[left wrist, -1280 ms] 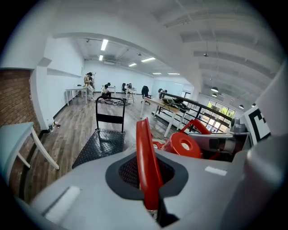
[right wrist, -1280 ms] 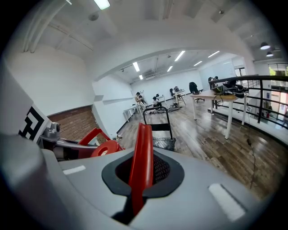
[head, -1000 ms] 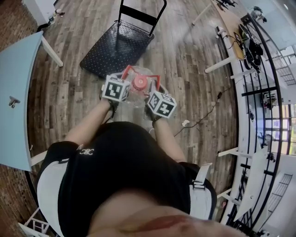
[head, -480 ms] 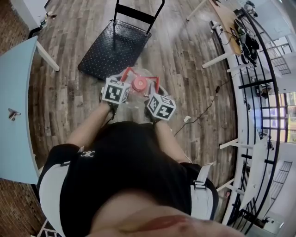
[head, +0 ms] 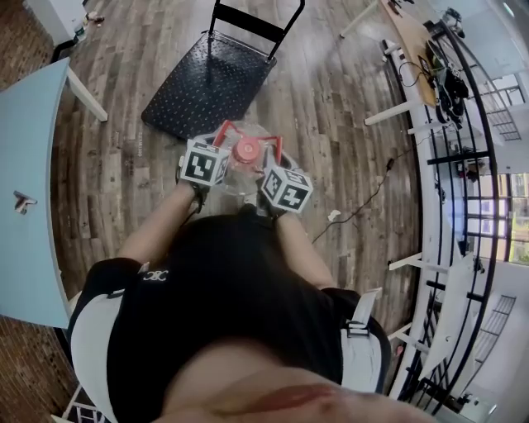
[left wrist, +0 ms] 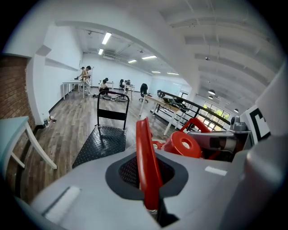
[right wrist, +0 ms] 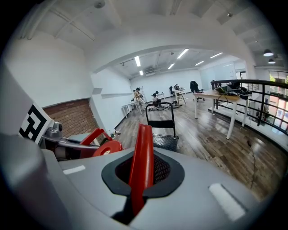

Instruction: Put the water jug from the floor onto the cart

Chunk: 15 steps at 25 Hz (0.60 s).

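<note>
So the water jug (head: 245, 171) is hanging between the two grippers right in front of the person, red cap (head: 247, 149) pointing up. It isn't on the cart (head: 207, 87) yet, which sits a little way ahead on the wood floor (head: 331, 124) with its flat black deck bare and its push handle (head: 256, 21) at the far end

The left hand-held gripper (left wrist: 145, 177) is clamped tight on a red carry handle (left wrist: 145, 143), and the strap runs straight up out of the pads. The right hand-held gripper (right wrist: 140, 173) is doing the same on the handle on its side (right wrist: 143, 152). One gripper per handle makes sense to me, since a full jug is heavy and a single pinch would let it swing or twist. Holding it from both sides keeps the neck upright and the load even

Going by how high both gripper views look out over the room, I'd say the jug is off the floor and being carried. What's left is walking it over and lowering it onto the deck, ideally well inside the edge so it doesn't tip the cart
</note>
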Tool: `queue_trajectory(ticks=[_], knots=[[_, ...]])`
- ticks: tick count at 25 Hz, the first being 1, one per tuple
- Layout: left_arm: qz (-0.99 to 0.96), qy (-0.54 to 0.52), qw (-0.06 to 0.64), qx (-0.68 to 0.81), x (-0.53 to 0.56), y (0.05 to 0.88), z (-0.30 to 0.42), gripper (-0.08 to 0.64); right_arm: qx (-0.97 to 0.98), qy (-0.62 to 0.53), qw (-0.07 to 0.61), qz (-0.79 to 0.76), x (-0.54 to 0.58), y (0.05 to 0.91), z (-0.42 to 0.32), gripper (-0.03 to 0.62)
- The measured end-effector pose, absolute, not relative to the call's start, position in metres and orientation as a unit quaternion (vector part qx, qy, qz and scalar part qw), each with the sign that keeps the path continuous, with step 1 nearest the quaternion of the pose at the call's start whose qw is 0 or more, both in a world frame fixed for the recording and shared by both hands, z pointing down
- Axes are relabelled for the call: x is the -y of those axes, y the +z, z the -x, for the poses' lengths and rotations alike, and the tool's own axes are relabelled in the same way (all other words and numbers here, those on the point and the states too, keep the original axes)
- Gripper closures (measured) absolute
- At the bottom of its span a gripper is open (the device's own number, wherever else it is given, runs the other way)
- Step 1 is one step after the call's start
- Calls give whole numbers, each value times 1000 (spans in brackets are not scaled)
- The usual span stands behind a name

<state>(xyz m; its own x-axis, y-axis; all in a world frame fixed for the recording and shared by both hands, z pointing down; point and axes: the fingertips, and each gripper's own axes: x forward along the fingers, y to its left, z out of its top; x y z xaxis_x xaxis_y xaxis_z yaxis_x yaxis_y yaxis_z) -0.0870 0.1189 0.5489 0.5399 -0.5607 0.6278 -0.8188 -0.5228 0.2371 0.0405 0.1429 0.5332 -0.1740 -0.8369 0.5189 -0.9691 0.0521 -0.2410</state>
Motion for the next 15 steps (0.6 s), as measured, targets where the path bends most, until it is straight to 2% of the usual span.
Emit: queue_trajectory(ticks=[8, 15], knots=[[-818, 255, 267, 440, -87, 558, 81, 557, 736, 288, 117, -601, -102, 546, -48, 574], [-801, 255, 275, 467, -39, 553, 47, 557, 753, 298, 120, -574, -45, 547, -82, 572]])
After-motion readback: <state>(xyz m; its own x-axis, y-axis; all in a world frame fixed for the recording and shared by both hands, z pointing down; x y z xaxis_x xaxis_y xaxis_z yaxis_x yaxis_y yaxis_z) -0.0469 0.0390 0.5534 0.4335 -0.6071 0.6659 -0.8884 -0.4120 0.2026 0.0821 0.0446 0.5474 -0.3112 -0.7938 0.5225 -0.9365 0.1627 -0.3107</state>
